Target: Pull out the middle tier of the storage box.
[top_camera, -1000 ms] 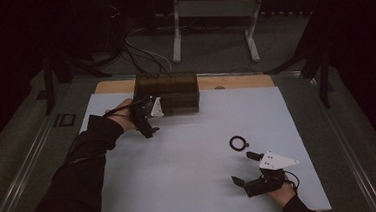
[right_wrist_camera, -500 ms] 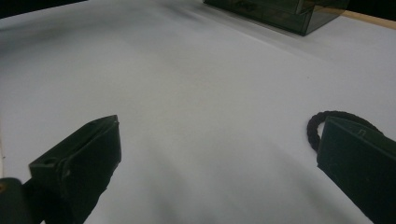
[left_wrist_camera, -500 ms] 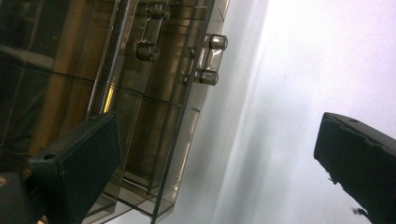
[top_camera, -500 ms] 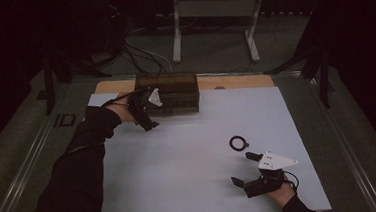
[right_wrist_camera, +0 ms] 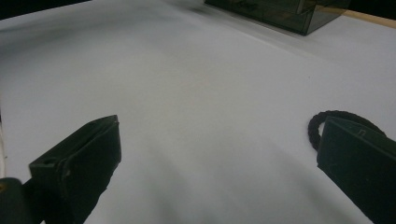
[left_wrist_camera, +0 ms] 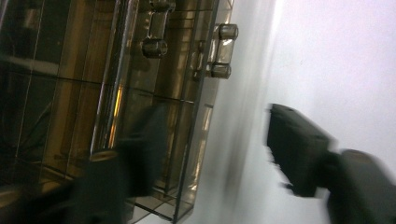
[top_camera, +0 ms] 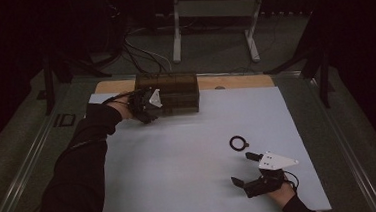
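Observation:
A dark see-through box (top_camera: 175, 89) with drawer handles stands at the back of the white mat (top_camera: 180, 161). My left gripper (top_camera: 146, 106) is at the box's front left corner. In the left gripper view its jaws (left_wrist_camera: 212, 116) have just been closing; one jaw lies over the box (left_wrist_camera: 93, 70), the other over the mat, with the box's edge between them and a gap left. A handle (left_wrist_camera: 222, 51) shows beyond. My right gripper (top_camera: 244, 168) rests open near the front right, next to a black hair tie (top_camera: 238, 143), which sits by one jaw (right_wrist_camera: 314, 128).
A wooden strip (top_camera: 239, 81) runs along the mat's back edge behind the box. A metal stand (top_camera: 209, 9) and cables are on the floor beyond the table. Bare mat lies between the two grippers.
My left hand has moved a little away from me, up to the box's front corner. The right hand and the hair tie have kept still.

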`<state>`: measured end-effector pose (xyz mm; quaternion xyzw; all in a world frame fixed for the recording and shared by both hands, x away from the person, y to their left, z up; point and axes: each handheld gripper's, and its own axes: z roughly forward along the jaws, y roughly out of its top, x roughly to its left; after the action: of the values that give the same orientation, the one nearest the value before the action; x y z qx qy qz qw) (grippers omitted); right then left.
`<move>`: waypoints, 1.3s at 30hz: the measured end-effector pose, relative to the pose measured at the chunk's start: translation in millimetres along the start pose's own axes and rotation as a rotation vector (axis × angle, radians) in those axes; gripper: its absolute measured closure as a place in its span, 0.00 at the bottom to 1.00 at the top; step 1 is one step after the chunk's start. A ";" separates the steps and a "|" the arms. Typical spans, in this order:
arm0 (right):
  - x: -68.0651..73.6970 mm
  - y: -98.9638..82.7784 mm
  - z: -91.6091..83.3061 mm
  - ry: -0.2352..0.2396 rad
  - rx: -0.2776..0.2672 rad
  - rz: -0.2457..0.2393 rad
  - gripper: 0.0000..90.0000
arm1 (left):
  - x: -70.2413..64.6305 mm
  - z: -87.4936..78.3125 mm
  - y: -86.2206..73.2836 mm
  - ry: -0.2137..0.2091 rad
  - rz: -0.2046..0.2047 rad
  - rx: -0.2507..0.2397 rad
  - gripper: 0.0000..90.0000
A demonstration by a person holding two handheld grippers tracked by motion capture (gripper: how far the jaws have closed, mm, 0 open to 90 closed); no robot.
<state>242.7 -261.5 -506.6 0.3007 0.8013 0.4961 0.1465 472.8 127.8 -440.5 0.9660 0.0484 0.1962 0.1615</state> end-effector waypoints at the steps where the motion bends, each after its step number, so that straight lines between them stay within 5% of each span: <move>1: 0.0 0.0 0.0 0.000 0.000 -0.001 0.00 | 1.4 0.3 0.3 0.005 0.008 0.002 0.60; 8: 0.0 0.0 -0.4 0.000 0.000 0.001 0.00 | 10.5 7.9 1.9 -0.003 0.075 0.089 0.71; 14: -0.4 -0.2 -1.0 0.001 -0.002 0.005 0.00 | 13.5 10.9 4.1 0.017 0.087 0.097 0.74; 27: -0.9 -0.2 -2.3 0.002 -0.005 0.004 0.00 | 17.4 24.7 7.7 -0.053 0.115 0.167 0.85; 39: -1.0 -0.6 -3.0 0.003 -0.006 0.007 0.00 | 19.3 29.5 9.9 -0.095 0.121 0.168 0.91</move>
<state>241.7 -264.4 -505.8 0.3022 0.7990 0.4994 0.1446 502.4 112.8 -455.9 0.9855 -0.0016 0.1548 0.0700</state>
